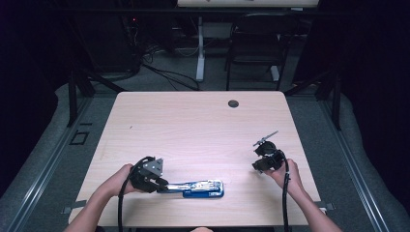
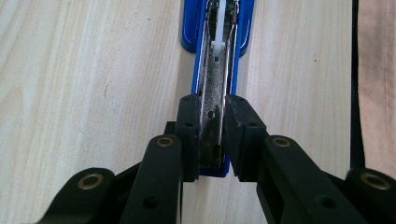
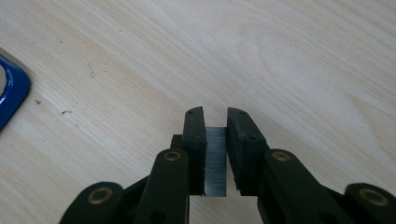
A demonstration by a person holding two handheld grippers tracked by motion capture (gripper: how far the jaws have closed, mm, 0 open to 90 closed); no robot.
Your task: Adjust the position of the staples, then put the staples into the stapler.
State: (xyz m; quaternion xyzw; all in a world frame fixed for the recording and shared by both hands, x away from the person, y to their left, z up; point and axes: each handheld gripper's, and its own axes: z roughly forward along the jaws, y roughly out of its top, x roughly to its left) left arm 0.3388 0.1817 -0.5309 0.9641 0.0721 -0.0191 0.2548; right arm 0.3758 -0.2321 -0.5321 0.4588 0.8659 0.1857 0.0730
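Near the tabletop's [image 1: 193,121] front edge, the left gripper [image 2: 211,135] clamps the open blue metal stapler's [image 2: 217,56] magazine; the right gripper [image 3: 215,149] pinches a grey staple strip [image 3: 215,161].

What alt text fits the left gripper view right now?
The left gripper is shut on the open metal staple channel of a blue stapler, which lies flat on a light wooden table and extends away from the camera.

A pale wood table [image 1: 193,121] stands on grey floor [image 1: 43,159]; 1 dark chair [image 1: 255,43] and cables [image 1: 164,72] lie behind, dim.
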